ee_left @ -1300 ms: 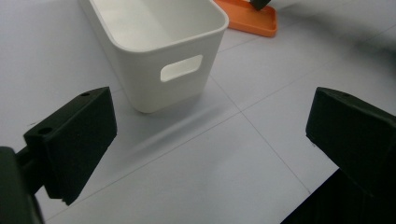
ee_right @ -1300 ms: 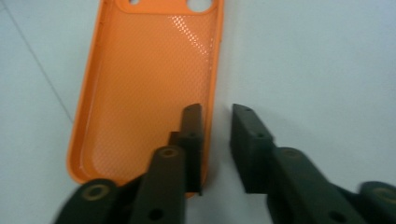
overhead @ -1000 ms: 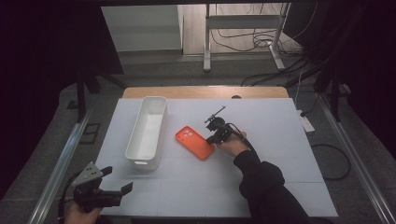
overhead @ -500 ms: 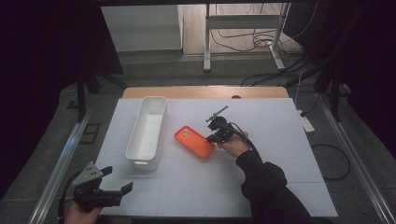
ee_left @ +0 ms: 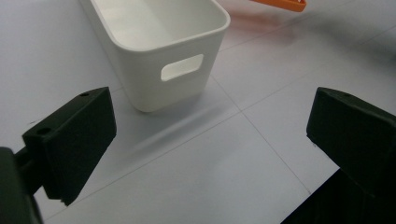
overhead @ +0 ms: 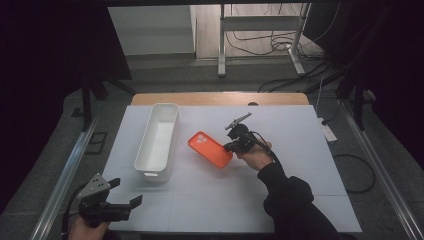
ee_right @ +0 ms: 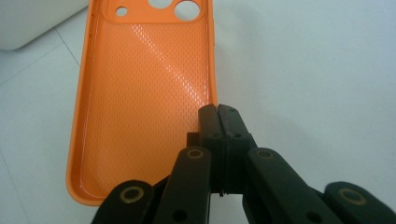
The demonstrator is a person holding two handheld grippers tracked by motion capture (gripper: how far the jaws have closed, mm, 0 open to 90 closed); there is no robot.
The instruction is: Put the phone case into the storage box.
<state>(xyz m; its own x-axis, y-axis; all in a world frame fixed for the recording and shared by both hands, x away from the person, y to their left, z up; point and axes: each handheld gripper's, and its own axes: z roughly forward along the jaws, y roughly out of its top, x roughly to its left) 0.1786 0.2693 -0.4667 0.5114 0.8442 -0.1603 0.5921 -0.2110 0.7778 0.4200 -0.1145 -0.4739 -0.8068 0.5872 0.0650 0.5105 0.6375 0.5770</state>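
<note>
Case (overhead: 210, 149), orange and hollow side up, lies just right of the white bin (overhead: 158, 139), its near edge pinched in the right gripper (overhead: 232, 146), whose jaws are closed on its rim. Left gripper (overhead: 129, 196) hovers nearer than the bin, jaws wide and empty.
</note>
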